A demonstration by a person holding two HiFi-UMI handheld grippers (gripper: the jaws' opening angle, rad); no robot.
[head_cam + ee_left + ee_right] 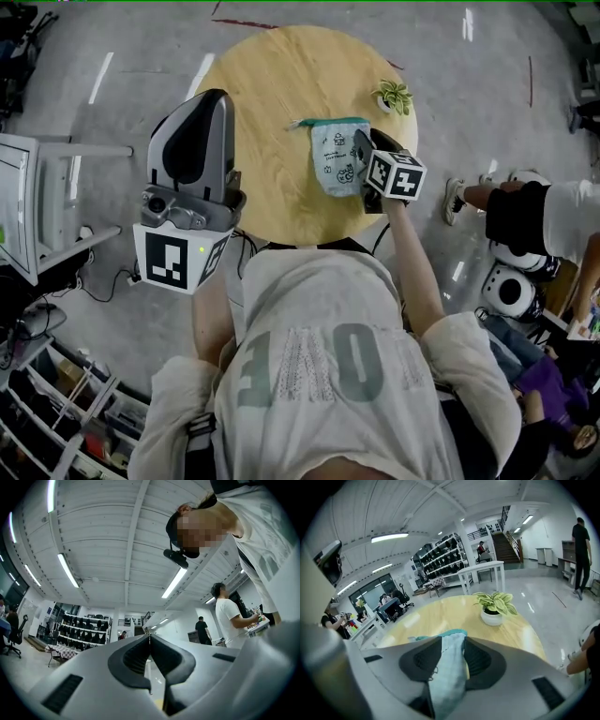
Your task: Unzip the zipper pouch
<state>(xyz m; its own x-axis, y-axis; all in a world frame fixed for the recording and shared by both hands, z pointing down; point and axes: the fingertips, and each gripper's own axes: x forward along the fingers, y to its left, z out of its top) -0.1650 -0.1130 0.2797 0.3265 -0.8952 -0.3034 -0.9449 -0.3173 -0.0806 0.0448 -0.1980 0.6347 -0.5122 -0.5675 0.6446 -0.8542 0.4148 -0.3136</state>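
A pale teal zipper pouch (pixel 334 159) with small printed figures lies on the round wooden table (pixel 267 84), its darker teal zipper band (pixel 330 123) along the far edge. My right gripper (pixel 362 147) sits at the pouch's right side. In the right gripper view the pouch cloth (pixel 449 667) runs up between the jaws of the right gripper (pixel 452 641), which stand apart around it; I see no firm pinch. My left gripper (pixel 221 96) is held off the table's left edge, aimed at the ceiling, and the left gripper (pixel 150 637) has its tips together with nothing between them.
A small potted plant (pixel 394 96) stands at the table's far right, beyond the pouch (pixel 494 606). Another person (pixel 534 211) is on the floor side to the right. A white desk (pixel 19 206) and shelving are at the left.
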